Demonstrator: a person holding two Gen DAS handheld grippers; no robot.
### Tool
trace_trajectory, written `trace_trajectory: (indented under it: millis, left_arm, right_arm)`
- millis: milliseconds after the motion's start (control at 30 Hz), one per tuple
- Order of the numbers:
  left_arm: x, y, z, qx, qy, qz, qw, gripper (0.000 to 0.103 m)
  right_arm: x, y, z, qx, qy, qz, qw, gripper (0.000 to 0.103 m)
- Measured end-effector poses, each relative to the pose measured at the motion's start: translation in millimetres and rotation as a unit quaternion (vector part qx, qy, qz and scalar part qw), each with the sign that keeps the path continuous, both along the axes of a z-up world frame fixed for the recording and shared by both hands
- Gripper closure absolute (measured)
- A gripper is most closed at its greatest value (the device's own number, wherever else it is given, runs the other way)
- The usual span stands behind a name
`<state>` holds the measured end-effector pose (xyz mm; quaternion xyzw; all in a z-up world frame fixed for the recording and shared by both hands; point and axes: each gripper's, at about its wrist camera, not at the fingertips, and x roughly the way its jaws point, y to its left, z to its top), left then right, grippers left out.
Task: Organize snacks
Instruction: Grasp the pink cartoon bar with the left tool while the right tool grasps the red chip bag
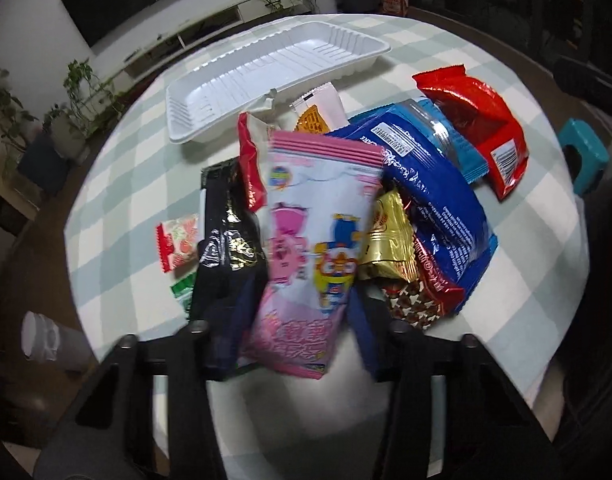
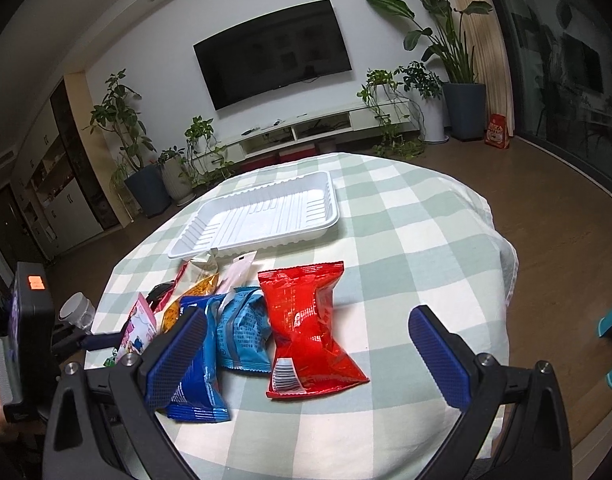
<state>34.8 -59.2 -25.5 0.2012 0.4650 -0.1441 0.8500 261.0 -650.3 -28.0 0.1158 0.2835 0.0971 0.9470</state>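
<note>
Smack in the lower middle of the left wrist view sits the pink cartoon packet (image 1: 302, 240), and it's lying right between the left tongs (image 1: 298, 336), long axis running straight up the frame, along the direction the fingers point. The dark blue pads flank its near end on both sides; from the blur I'd say they look pinched on it or very close, and I'm calling it a grip. It sits on top of the snack heap: black packet (image 1: 226, 248) tucked against its left edge, gold packet (image 1: 390, 236) and the big blue packet (image 1: 430, 192) on its right, red packet (image 1: 478, 124) further off toward the upper right. Beyond the heap, toward the top of the frame, is the white tray (image 1: 266, 64), bare inside, its long side slanting up to the right, resting on the checked desk (image 1: 126, 184). So my read is that the whole next move is a lift and carry up-frame, over the pile, into that tray. Over in the right wrist view, the right tongs (image 2: 314, 356) are spread wide with nothing between them, hovering above the red packet and a light blue packet (image 2: 242, 332). Left hand is clearly the one on the job; the right is nearer the red one, if that's next.
</note>
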Motion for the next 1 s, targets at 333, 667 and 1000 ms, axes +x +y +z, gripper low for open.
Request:
trace_trajectory:
  millis: [333,667,1000]
  left_arm:
    - [-3,14,2,-0.056,0.009,0.019,0.9982,0.080]
    - [-20,74,22,-0.284,-0.003,0.071,0.9561,0.081]
    - [-24,79,25,-0.304,-0.006,0.077,0.9496,0.081]
  right_arm:
    - [0,8,-1,-0.010,-0.001,0.015,1.000,0.001]
    - [15,6,-9,-0.009,0.042,0.019,0.999,0.007]
    - [51,25,-36,-0.049,0.139,0.026,0.989,0.020]
